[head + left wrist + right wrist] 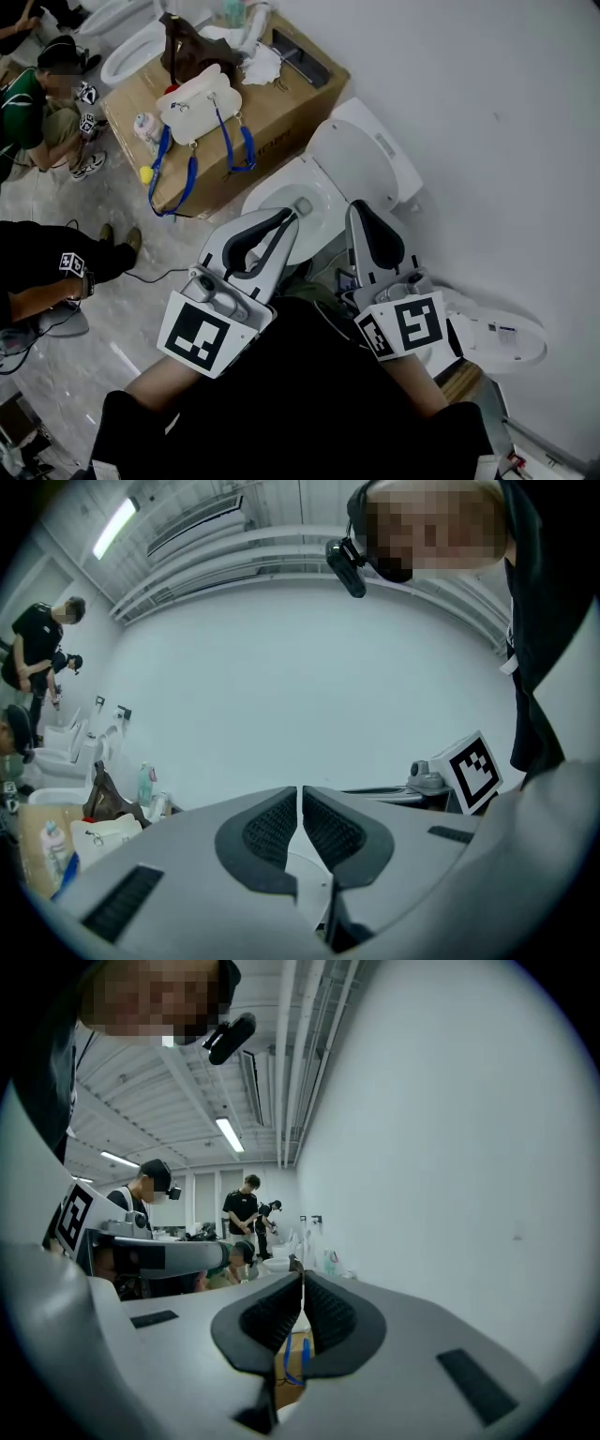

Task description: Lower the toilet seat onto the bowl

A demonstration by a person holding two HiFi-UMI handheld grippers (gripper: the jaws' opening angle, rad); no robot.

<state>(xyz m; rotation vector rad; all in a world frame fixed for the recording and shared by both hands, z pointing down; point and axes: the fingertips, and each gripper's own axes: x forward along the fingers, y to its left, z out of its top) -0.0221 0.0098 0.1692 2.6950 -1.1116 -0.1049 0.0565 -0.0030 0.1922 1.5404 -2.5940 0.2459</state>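
Both tongs are closed and empty: left tongs, right tongs. The toilet seat stands up at the far right, behind the bowl. I'd nudge its top edge forward, then lower it gently so it doesn't slam.

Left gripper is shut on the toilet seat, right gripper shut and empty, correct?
No. The left gripper is shut on nothing: the left gripper view shows its jaws together with nothing between them. The right gripper is shut and empty, as said.
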